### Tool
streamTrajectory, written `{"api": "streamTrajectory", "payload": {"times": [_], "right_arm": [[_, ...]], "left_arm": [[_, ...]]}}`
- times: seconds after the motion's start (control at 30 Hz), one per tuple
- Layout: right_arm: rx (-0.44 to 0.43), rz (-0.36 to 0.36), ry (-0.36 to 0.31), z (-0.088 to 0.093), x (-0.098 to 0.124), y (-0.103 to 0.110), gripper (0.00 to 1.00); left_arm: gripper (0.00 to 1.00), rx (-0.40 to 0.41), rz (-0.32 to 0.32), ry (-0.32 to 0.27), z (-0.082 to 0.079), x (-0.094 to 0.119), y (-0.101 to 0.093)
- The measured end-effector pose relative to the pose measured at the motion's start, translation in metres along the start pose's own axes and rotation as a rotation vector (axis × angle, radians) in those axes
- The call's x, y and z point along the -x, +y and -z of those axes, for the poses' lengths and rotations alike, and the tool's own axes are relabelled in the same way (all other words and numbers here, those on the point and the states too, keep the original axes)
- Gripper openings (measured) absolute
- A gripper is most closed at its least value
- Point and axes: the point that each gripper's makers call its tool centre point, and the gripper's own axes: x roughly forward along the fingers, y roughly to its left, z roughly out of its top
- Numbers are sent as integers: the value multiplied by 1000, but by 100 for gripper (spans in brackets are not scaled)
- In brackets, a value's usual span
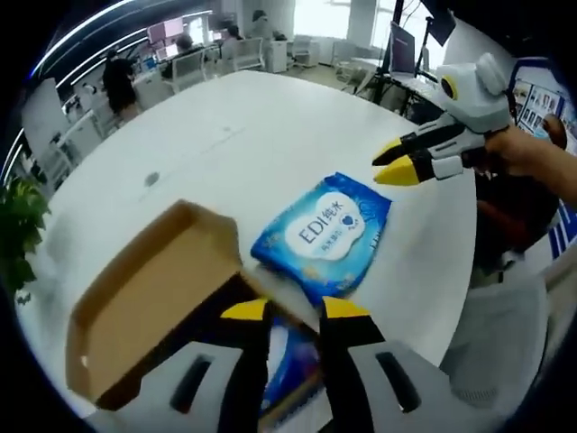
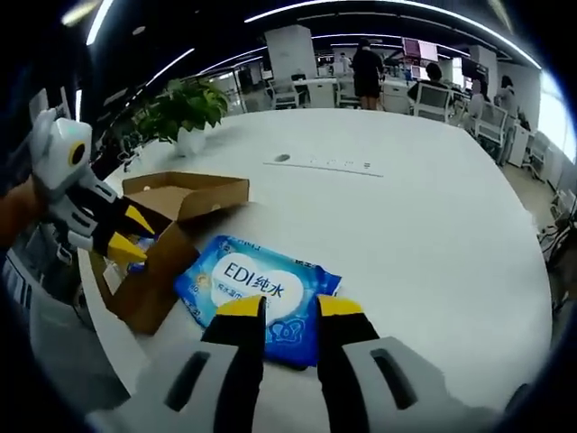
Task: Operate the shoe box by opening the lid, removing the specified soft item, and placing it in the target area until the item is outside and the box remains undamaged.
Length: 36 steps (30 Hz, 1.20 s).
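Yellow-tipped grey jaws of the left claw [image 1: 295, 309] rise at the bottom of the left gripper view, parted, with nothing between them. They hang over the near edge of the open brown cardboard shoe box [image 1: 153, 298], inside which something blue shows between the jaws. The box's lid is flipped back, its bare inner face up.

Just beyond the box, on the white round surface [image 1: 225, 135], lies the soft blue wet-wipe packet with a white label [image 1: 325, 233], flat and outside the box, its near corner close to the box edge. Farther off to the right, the right claw [image 1: 397, 165] hangs above the surface, held in a person's hand [image 1: 527, 149], jaws slightly apart and empty.

From the right gripper view, the right claw [image 2: 290, 308] hovers with jaws parted directly above the packet [image 2: 257, 290]. To the left stands the box [image 2: 167, 234], and the left claw [image 2: 126, 236] reaches into it. A green potted plant [image 2: 180, 108] stands at the far edge of the surface [image 2: 406, 207], with office desks and people beyond.
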Motion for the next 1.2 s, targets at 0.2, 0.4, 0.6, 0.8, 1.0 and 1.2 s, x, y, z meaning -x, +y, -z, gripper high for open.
{"api": "streamTrajectory", "payload": {"times": [0.2,0.4,0.6,0.8,1.0,1.2], "right_arm": [[35,-22,6,-3,5,17,22],[82,-61,13,-6,7,38,26],[130,-99,16,-11,5,60,27],[178,-134,25,-14,1,79,28],[231,-179,33,-16,-5,100,27],[297,-217,48,-18,-12,120,27]], "left_arm": [[20,21,-14,-7,13,10,8],[21,40,-30,-13,26,21,14],[22,51,-43,-8,39,29,23],[22,64,-51,-9,53,37,32],[25,48,-38,-7,69,40,33],[26,-3,-3,-21,77,41,31]]}}
